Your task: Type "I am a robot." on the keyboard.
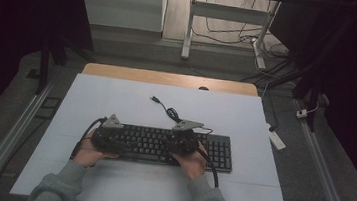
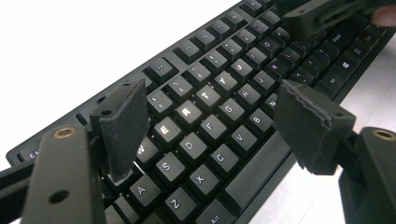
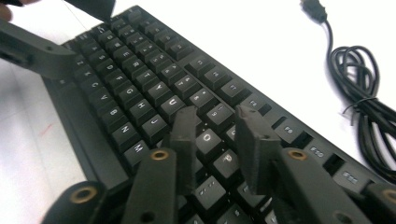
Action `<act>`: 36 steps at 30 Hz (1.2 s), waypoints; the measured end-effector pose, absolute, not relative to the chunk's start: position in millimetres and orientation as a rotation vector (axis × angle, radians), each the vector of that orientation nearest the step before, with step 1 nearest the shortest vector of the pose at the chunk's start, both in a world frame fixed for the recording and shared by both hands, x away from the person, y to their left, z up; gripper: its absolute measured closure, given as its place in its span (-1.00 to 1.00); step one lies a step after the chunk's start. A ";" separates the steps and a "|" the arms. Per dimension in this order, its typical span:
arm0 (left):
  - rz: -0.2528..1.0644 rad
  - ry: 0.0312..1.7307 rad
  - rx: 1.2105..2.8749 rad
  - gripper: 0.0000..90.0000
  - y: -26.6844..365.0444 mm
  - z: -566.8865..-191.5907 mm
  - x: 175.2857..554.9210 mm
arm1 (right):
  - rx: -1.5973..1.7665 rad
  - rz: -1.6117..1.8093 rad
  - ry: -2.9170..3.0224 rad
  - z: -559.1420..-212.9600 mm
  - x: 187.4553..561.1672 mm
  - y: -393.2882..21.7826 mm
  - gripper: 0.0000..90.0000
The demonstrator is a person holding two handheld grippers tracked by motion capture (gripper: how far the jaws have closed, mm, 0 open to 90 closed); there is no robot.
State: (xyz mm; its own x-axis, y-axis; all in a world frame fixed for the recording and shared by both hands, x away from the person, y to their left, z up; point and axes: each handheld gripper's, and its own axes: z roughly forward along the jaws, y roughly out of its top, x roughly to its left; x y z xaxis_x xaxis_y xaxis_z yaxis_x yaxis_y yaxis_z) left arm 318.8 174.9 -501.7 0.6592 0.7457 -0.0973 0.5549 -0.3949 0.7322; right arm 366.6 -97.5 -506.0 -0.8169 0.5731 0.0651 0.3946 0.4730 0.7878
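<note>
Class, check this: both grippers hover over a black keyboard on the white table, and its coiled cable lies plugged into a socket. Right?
Not quite. The cable of the keyboard lies loose on the table, its plug free, as the high view shows. The rest holds.
</note>
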 end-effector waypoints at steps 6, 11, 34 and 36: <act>0.321 1.013 2.101 -0.40 176.0 -501.6 318.6 | 0.810 1.298 2.489 -499.8 356.8 -115.1 0.30; 0.326 1.019 2.099 -0.40 177.2 -501.7 318.8 | 0.815 1.310 2.455 -496.1 347.4 -136.4 0.23; 0.292 1.029 2.041 -0.14 177.4 -498.6 317.5 | 0.826 1.314 2.403 -497.6 327.2 -182.0 0.13; 0.295 1.022 2.042 -0.05 175.6 -498.5 317.1 | 0.828 1.313 2.402 -497.8 327.3 -182.1 0.13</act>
